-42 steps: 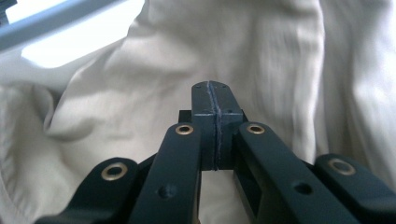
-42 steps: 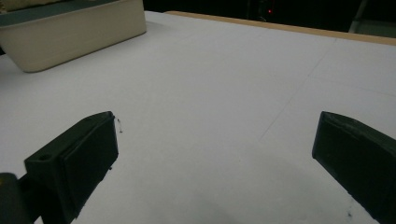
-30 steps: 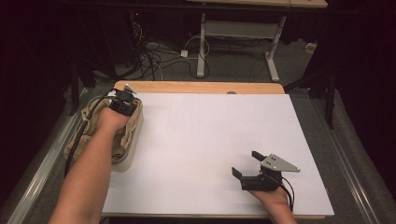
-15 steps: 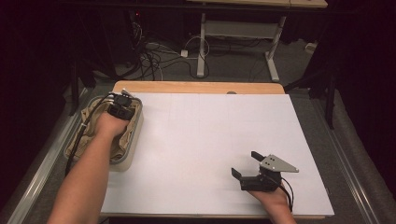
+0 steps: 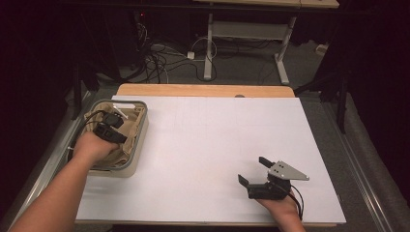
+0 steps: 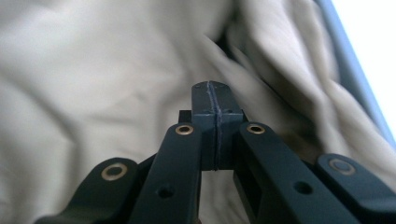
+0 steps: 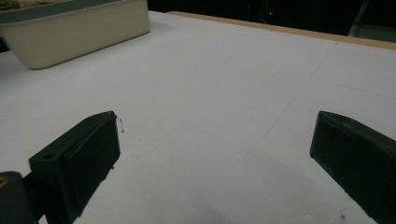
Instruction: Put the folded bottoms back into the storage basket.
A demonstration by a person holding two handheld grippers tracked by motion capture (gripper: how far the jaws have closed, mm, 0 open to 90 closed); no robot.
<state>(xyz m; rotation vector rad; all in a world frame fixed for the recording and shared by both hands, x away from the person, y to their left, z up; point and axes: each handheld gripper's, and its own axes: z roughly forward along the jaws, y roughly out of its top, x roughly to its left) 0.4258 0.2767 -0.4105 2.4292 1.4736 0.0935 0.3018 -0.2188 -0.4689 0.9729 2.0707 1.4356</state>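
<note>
So the left gripper (image 5: 110,126) has slid further up along the bin (image 5: 138,145) since a moment ago, deeper over the beige cloth (image 5: 130,133) that's bunched up inside it; the forearm has followed it in. The right gripper (image 5: 256,171) hasn't budged, parked low on the white table sheet (image 5: 203,145) with its jaws spread wide and nothing but bare sheet between them.

From the left gripper view the jaws are pressed flat together, pads (image 6: 215,105) meeting on a thin seam; I honestly can't see any fabric pinched in there, so I'd call it closed on nothing. The cloth (image 6: 93,70) lies right under and ahead of the tips, rumpled in folds, with the bin wall (image 6: 355,79) off to the claw's right side; it's all a bit blurry.

My guess: it's hunting for a spot to grab, and the pull-out hasn't started; it'd have to open up first, then bite a fold. Cloth stays in the bin for now.
</note>
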